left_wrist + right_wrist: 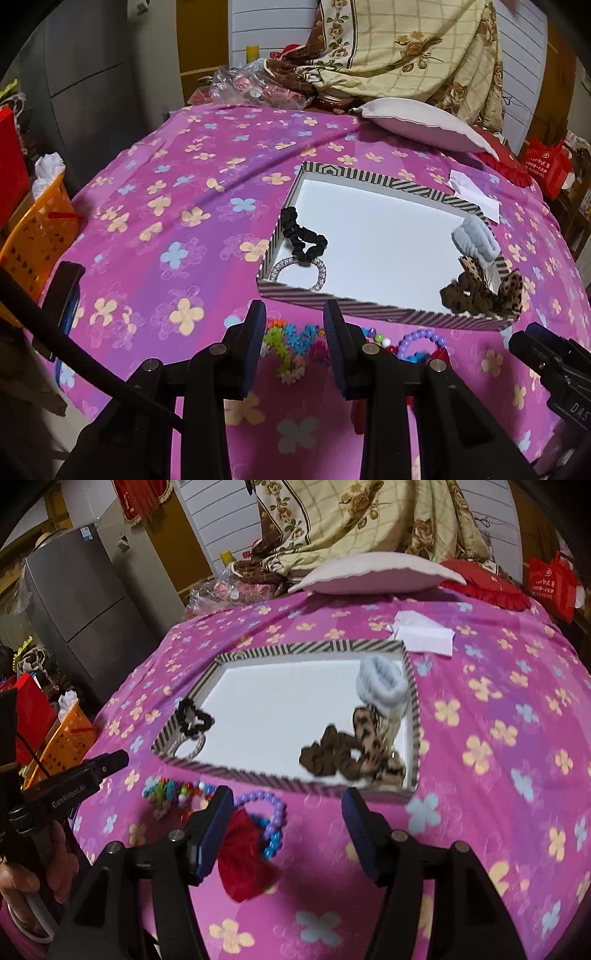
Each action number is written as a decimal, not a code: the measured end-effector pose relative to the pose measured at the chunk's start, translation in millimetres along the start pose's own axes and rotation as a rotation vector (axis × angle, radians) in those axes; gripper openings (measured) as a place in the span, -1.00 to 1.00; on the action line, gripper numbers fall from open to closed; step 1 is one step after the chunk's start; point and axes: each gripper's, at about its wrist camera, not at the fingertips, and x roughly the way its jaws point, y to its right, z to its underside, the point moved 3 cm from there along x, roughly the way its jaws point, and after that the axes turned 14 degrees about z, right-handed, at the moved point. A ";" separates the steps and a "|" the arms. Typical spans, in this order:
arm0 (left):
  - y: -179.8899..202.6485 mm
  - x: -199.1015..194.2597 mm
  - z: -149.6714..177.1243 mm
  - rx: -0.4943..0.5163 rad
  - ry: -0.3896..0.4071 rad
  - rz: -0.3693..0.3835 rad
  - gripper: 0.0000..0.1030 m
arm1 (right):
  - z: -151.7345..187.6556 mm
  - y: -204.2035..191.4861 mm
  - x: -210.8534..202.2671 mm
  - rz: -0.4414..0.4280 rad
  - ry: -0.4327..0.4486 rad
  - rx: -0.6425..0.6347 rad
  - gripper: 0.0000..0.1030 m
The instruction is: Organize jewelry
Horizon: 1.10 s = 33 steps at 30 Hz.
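Jaws of both the left gripper [295,334] and right gripper [288,818] are standing apart (holding nothing), hovering over bead bracelets [177,794] lying near the striped tray [258,771].

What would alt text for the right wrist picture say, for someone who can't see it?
An open right gripper hovers over a pink flowered cloth, near a red bow and purple beads. Beyond lies a striped tray holding black, brown, leopard and pale blue scrunchies.
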 end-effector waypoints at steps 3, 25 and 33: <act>3.2 -4.3 6.0 0.011 0.005 -0.007 -0.26 | 6.5 -1.1 -4.9 -0.011 -0.001 0.005 0.27; 14.4 -39.9 32.3 0.030 0.035 -0.035 -0.26 | 14.3 -7.3 -52.9 0.013 0.066 -0.009 0.40; 16.4 -48.4 35.5 0.035 0.048 -0.039 -0.26 | 17.3 -8.1 -62.1 0.023 0.076 -0.014 0.42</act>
